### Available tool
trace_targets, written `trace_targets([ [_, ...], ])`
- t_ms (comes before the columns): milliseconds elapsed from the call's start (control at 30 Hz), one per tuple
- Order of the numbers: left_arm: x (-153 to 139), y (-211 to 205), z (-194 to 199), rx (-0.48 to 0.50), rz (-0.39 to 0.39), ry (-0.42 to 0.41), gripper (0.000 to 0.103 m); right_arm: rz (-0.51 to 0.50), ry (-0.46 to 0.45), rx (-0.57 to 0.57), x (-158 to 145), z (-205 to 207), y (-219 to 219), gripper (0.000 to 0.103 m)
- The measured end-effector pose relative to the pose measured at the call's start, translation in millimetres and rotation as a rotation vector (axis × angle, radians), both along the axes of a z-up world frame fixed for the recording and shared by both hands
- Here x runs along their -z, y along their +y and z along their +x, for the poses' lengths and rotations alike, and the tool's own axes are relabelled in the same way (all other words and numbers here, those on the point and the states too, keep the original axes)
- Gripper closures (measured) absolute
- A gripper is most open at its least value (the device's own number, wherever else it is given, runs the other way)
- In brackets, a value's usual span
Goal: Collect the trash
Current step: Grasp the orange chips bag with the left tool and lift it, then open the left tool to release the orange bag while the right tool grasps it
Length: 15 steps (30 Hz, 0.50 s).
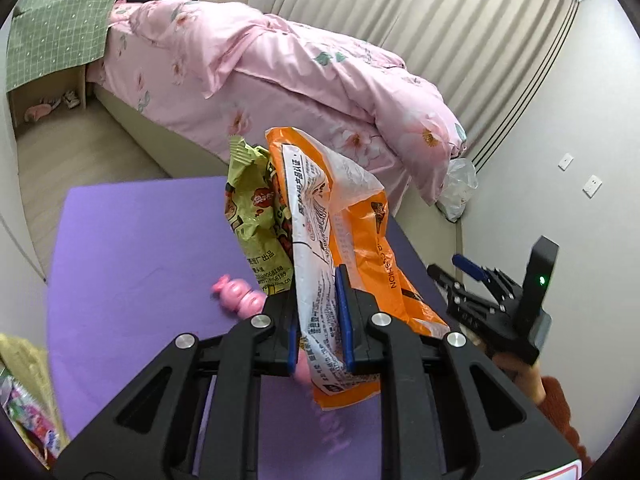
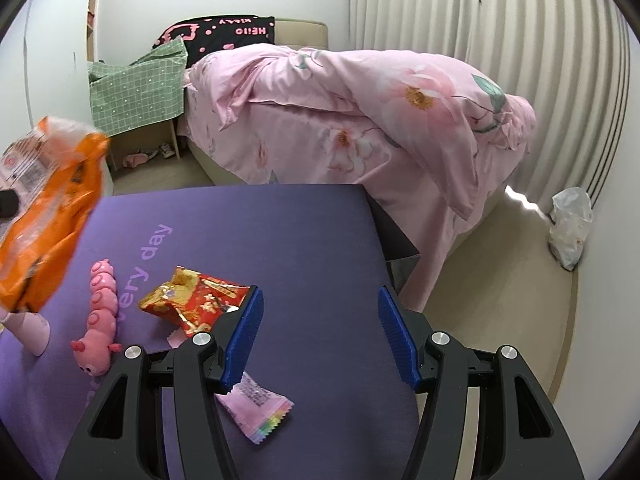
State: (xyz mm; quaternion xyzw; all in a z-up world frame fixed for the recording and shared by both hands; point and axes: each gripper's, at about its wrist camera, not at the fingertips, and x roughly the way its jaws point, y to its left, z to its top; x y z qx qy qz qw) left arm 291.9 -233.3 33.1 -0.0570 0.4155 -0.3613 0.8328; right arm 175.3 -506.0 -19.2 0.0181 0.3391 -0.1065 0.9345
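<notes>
My left gripper [image 1: 318, 284] is shut on an orange and white snack wrapper [image 1: 320, 240], held up above the purple mat [image 1: 140, 248]. A green wrapper [image 1: 252, 216] stands right behind it; I cannot tell whether the pads grip it too. In the right wrist view the orange wrapper [image 2: 44, 216] hangs blurred at the left edge. My right gripper [image 2: 320, 296] is open over the mat [image 2: 300, 232] with nothing between its fingers, and it also shows at the right of the left wrist view [image 1: 450, 268]. A red snack wrapper [image 2: 196, 300] lies by its left finger. A pink candy wrapper [image 2: 256, 408] lies under that finger.
A pink caterpillar toy [image 2: 100, 320] and a pink object [image 2: 28, 328] lie on the mat's left. Beyond the mat is a bed with a pink duvet [image 2: 360, 112]. A white plastic bag [image 2: 570, 228] sits on the floor by the curtain. Colourful packs [image 1: 28, 412] lie at the lower left.
</notes>
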Motion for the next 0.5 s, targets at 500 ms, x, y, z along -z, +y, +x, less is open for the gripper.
trace_targets([
  [500, 52.4, 55.8, -76.6, 0.205, 0.144, 0.083, 0.086, 0.055, 0.035, -0.266, 2.1, 48.0, 62.3, 0.047],
])
